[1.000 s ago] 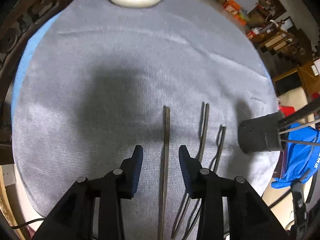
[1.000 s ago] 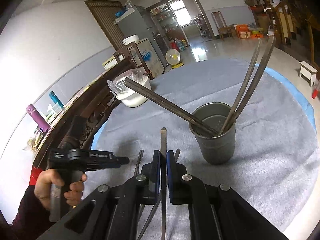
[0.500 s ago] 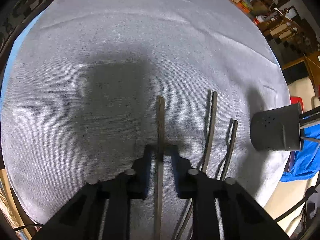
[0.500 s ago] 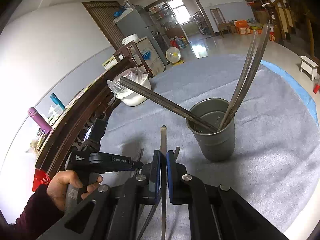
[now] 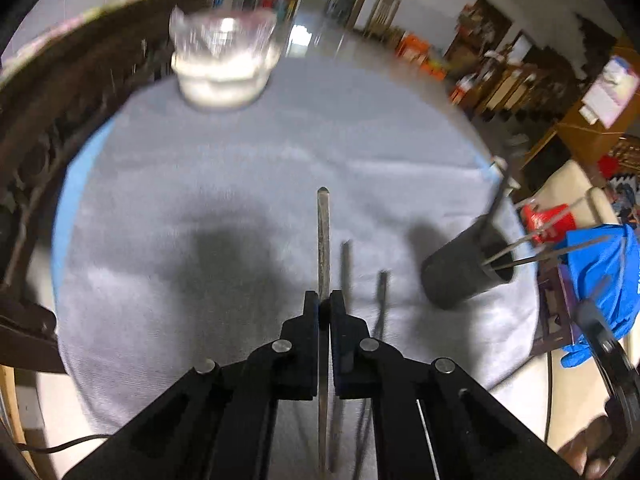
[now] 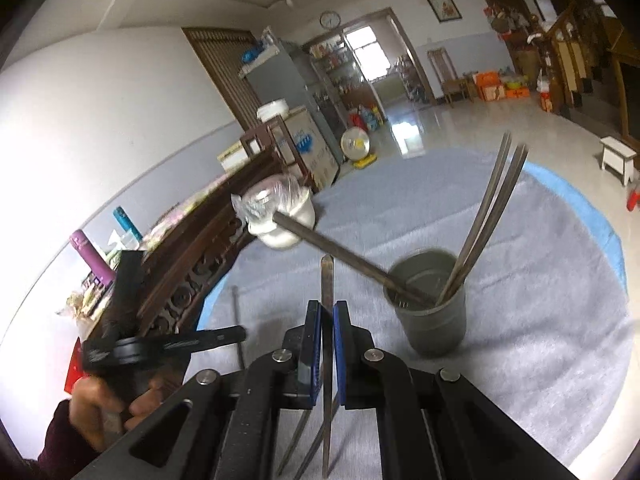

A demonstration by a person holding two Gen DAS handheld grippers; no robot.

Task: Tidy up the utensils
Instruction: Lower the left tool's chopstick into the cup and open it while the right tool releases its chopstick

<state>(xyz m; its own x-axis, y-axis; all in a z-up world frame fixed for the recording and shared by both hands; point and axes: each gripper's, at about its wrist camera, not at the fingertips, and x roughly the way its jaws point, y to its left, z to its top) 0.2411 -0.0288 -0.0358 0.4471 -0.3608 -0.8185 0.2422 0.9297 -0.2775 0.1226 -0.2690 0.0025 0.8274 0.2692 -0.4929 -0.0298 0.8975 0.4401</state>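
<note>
My left gripper [image 5: 324, 304] is shut on a flat metal utensil [image 5: 323, 236] and holds it above the grey cloth [image 5: 240, 184]. Two more utensils [image 5: 345, 272] lie on the cloth just right of it. The dark metal cup [image 5: 464, 268] stands further right with several utensils leaning out of it. In the right wrist view my right gripper [image 6: 327, 312] is shut on another flat metal utensil [image 6: 327, 280], raised in front of the grey cup [image 6: 432, 312]. A hand holds the left gripper [image 6: 224, 336] at the lower left there.
A white bowl under plastic wrap [image 5: 222, 68] sits at the far edge of the round table. Dark carved wooden furniture [image 6: 192, 276] borders the table's left side. A blue cloth [image 5: 600, 272] hangs beyond the right edge. Bare cloth lies between bowl and cup.
My left gripper closed on the utensil lying between its fingers and lifted it off the cloth, tilting up. My right gripper rose slightly, still gripping its utensil.
</note>
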